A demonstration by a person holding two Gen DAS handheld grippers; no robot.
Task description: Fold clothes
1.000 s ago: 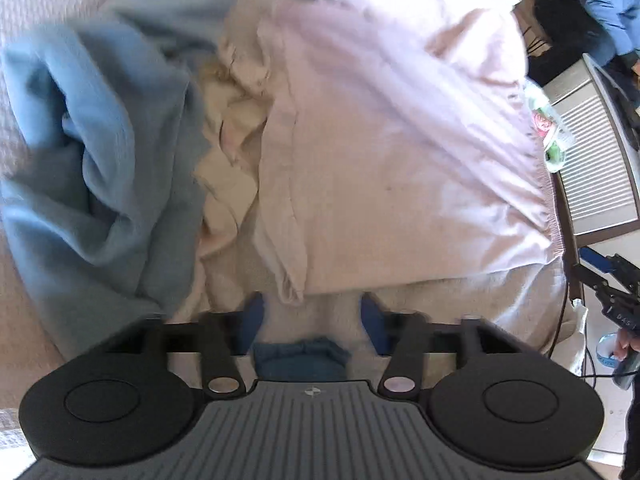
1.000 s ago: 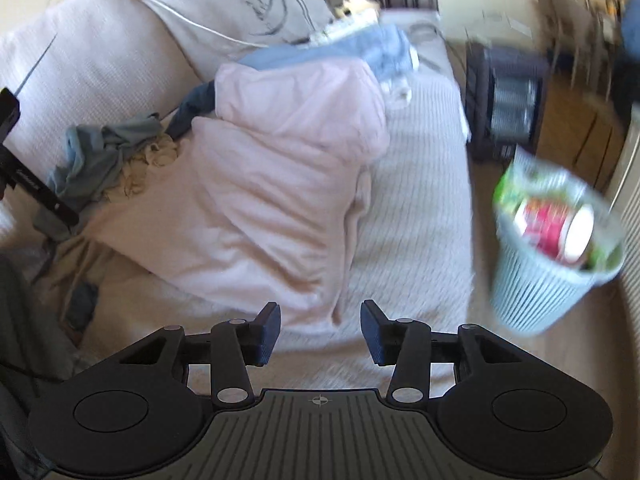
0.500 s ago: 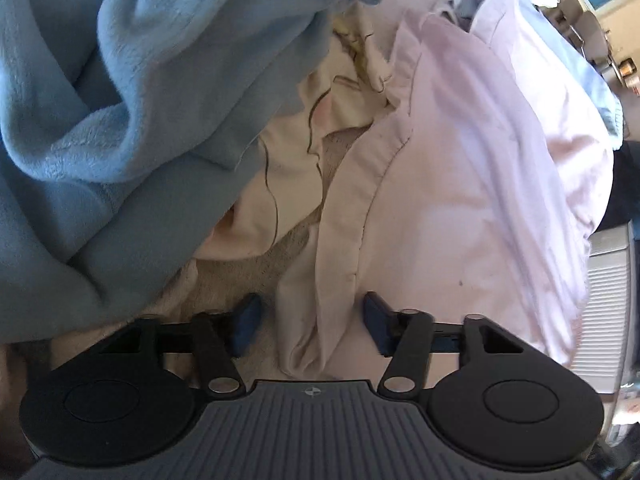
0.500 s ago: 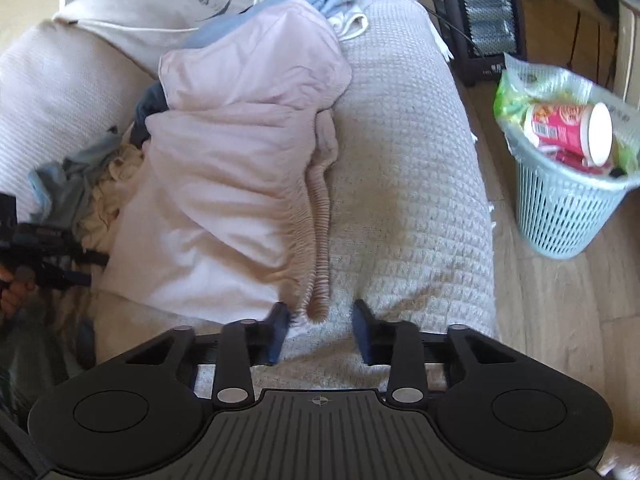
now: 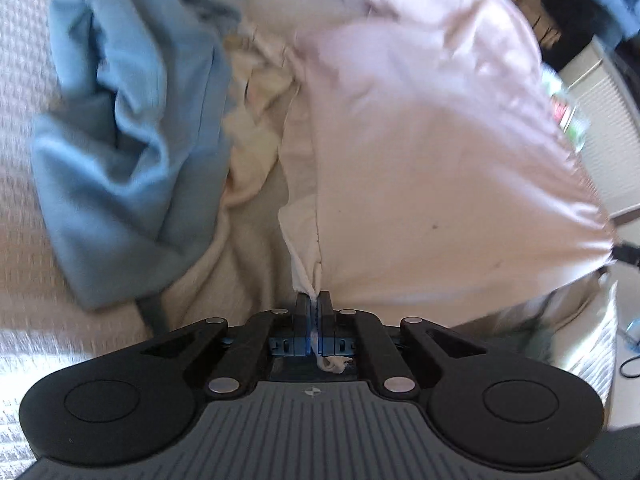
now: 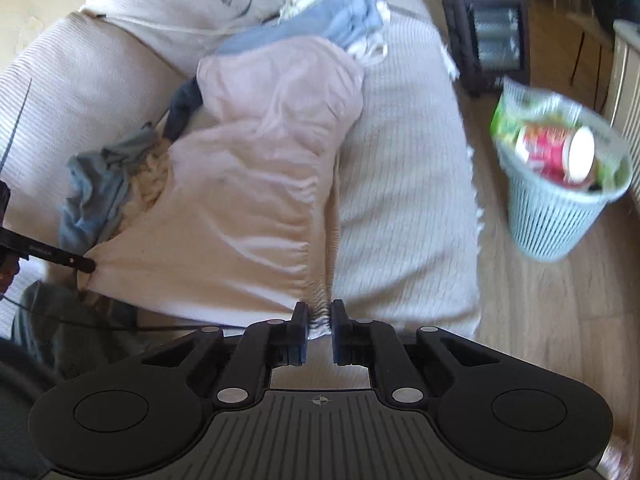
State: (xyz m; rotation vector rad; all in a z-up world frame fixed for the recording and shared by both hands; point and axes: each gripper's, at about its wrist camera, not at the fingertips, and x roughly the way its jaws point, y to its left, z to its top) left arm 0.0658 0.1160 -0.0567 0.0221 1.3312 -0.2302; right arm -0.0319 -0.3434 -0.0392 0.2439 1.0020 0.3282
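Tongs both pinch the pink garment: left tongs clamped, right tongs closing.

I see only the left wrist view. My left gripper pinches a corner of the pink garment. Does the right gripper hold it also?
Observer: Yes. The right gripper has the ribbed hem of the pink garment between its jaws, which are closing.
Operator: What stands beside the sofa?
Observer: A pale blue basket with rubbish inside, on the wooden floor.
Operator: And behind that?
Observer: A dark heater.
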